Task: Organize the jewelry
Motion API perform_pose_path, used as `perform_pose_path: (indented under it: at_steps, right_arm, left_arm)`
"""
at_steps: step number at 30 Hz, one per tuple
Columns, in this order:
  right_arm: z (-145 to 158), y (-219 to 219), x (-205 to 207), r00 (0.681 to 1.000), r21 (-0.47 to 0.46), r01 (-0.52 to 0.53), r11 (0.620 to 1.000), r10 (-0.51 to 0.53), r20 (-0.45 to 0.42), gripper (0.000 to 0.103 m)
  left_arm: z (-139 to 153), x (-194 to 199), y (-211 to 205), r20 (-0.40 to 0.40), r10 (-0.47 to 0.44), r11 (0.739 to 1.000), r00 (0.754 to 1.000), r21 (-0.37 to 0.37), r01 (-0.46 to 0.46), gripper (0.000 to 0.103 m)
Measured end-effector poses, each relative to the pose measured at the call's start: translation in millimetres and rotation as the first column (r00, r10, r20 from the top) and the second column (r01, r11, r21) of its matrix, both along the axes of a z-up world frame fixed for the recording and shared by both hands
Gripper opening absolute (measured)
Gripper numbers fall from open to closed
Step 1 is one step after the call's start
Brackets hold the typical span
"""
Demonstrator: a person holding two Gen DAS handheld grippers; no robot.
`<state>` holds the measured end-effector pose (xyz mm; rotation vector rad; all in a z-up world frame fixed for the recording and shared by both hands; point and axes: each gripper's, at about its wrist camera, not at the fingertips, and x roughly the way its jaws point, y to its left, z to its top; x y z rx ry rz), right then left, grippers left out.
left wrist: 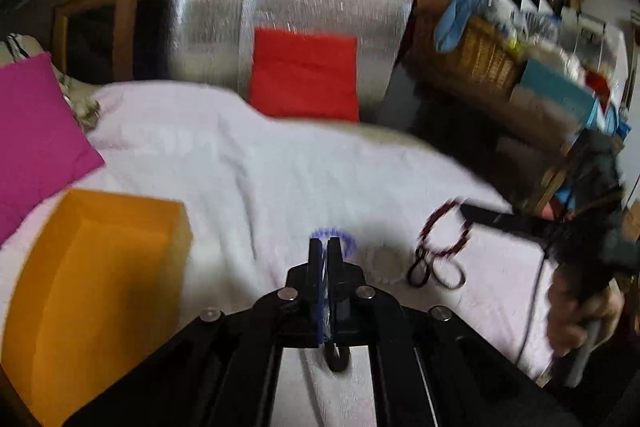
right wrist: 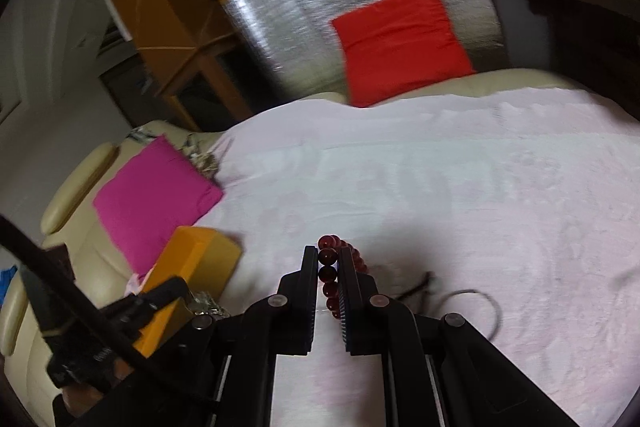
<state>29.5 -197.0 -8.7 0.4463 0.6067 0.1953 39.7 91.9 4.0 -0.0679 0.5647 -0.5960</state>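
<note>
Left wrist view. Left gripper: jaws clamped together on a purple bracelet, whose loop shows past the tips above the pink towel. Orange box: open, at the towel's near left edge. White ring: flat on the towel, just right of the left gripper. Dark cords: looped on the towel beside the white ring. Right gripper: at the towel's right edge, held by a hand, with a dark red bead bracelet hanging from its tip. Pink cushion: at the far left edge. Red cushion: beyond the towel's far edge, against a silver sheet. Wicker basket: behind, to the right.

Right wrist view. Right gripper: jaws closed on the dark red bead bracelet, beads lined up between them and curling past the tips. Orange box: at the towel's left edge, near the pink cushion. Left gripper: blurred, over the box. Dark cords: on the towel, right of the jaws. Red cushion: past the far edge.
</note>
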Motion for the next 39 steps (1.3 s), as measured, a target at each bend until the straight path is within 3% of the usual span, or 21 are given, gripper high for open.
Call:
perform_pose_path:
  at_steps: [6,12,15,20,26,30,31,33,35,38,39]
  right_arm:
    - [8,59,7,0.993,-0.002,-0.114,0.993,0.114,0.024,0.011]
    - [12,133,26,0.969,-0.020,-0.245,0.969,0.246,0.029,0.011]
    - [13,171,43,0.953,0.020,-0.302,0.953,0.301,0.035,0.011]
    - [14,220,66,0.932,0.037,-0.360,0.932,0.358,0.047,0.011]
    - [-6,249,100,0.923,0.040,-0.382,0.923,0.383,-0.024,0.011]
    - [-22,235,116,0.925,0.082,-0.359,0.930,0.366,-0.099,0.016]
    - [-23,222,116,0.929,0.106,-0.343,0.934,0.353,-0.109,0.027]
    - [-20,192,109,0.943,0.133,-0.307,0.942,0.321,-0.094,0.042]
    - [-15,158,95,0.957,0.084,-0.272,0.959,0.279,-0.081,0.043]
    - [-17,110,68,0.965,0.051,-0.230,0.972,0.235,-0.119,0.043]
    - [-18,97,59,0.966,0.047,-0.217,0.975,0.222,-0.129,0.043]
  left_arm:
    - [28,-18,45,0.064,0.063,0.997,0.996,-0.055,-0.060,0.001]
    - [27,-9,97,0.044,0.215,0.977,0.976,-0.026,-0.214,0.001]
    - [24,-6,126,0.020,0.280,0.960,0.960,-0.012,-0.280,0.001]
    - [14,-6,133,0.009,0.280,0.960,0.960,0.010,-0.280,0.001]
    - [1,-11,126,-0.020,0.236,0.970,0.971,0.063,-0.235,0.001]
    - [-7,-15,107,-0.045,0.167,0.981,0.985,0.111,-0.161,0.001]
    - [-8,-16,100,-0.051,0.140,0.985,0.989,0.114,-0.133,0.001]
    - [-9,-17,84,-0.063,0.071,0.991,0.996,0.122,-0.063,0.001]
    - [-12,-18,67,-0.068,0.017,0.990,0.998,0.138,-0.008,0.003]
    - [-22,-20,34,-0.100,-0.077,0.979,0.992,0.182,0.094,0.025]
    - [-26,-20,24,-0.112,-0.090,0.973,0.990,0.201,0.111,0.042]
